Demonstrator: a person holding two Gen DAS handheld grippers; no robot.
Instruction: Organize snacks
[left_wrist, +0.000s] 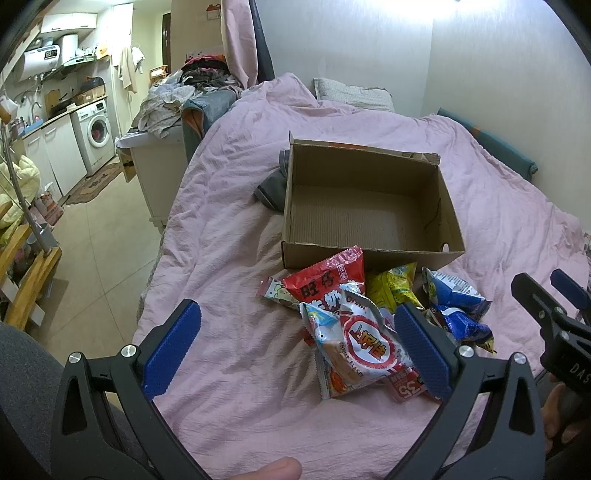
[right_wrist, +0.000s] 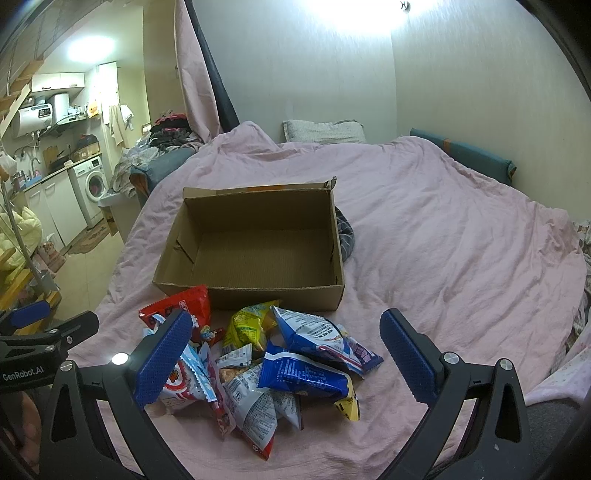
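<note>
An empty open cardboard box (left_wrist: 369, 206) (right_wrist: 258, 240) sits on the pink bed. A pile of snack packets lies just in front of it: a red packet (left_wrist: 332, 277) (right_wrist: 192, 306), a white shrimp-flakes packet (left_wrist: 362, 343), a yellow packet (left_wrist: 391, 288) (right_wrist: 251, 321) and blue packets (left_wrist: 458, 306) (right_wrist: 306, 373). My left gripper (left_wrist: 295, 347) is open above the bed, its right pad over the pile's near edge. My right gripper (right_wrist: 284, 358) is open above the pile. Neither holds anything.
The pink duvet (right_wrist: 443, 240) covers the bed, with a pillow (right_wrist: 325, 131) at the far wall. A grey garment (left_wrist: 271, 188) lies beside the box. Clothes heap (left_wrist: 173, 99) and a kitchen with washing machine (left_wrist: 96, 129) lie left, past the bed edge.
</note>
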